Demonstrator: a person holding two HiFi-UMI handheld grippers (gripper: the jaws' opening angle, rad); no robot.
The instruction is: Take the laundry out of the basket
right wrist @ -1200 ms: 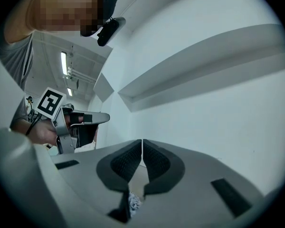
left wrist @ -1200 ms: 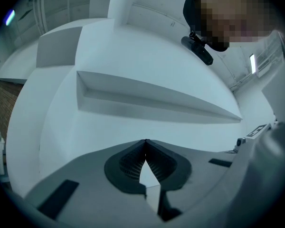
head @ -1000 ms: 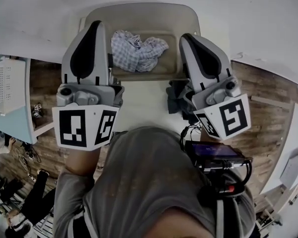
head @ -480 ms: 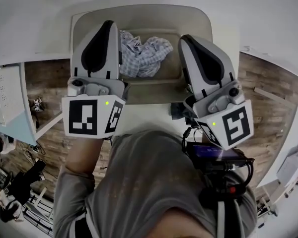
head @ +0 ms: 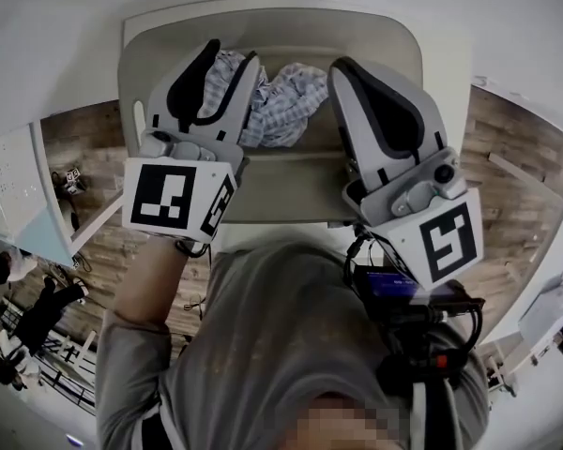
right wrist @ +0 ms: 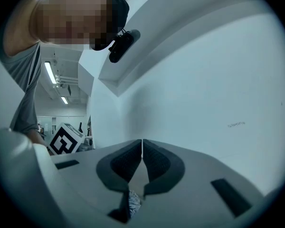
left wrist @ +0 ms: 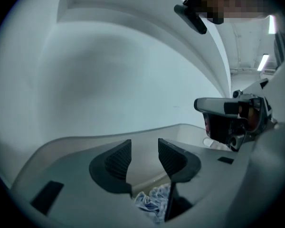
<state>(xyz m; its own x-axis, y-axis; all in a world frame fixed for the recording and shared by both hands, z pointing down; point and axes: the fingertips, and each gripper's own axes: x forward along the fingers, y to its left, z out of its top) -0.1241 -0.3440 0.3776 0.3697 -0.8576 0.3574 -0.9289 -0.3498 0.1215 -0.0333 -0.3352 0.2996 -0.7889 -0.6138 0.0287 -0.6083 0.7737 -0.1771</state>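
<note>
Your left gripper had just been opening its jaws, nothing between them, over the crumpled checked laundry in the beige basket. Your right gripper was closed, empty.

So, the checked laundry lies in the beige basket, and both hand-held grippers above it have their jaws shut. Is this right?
Not quite. Only the right hand-held gripper is shut. The left gripper view shows the left hand-held gripper with its jaws apart; they have just been opening, with nothing between them. The checked laundry does lie in the beige basket.
</note>
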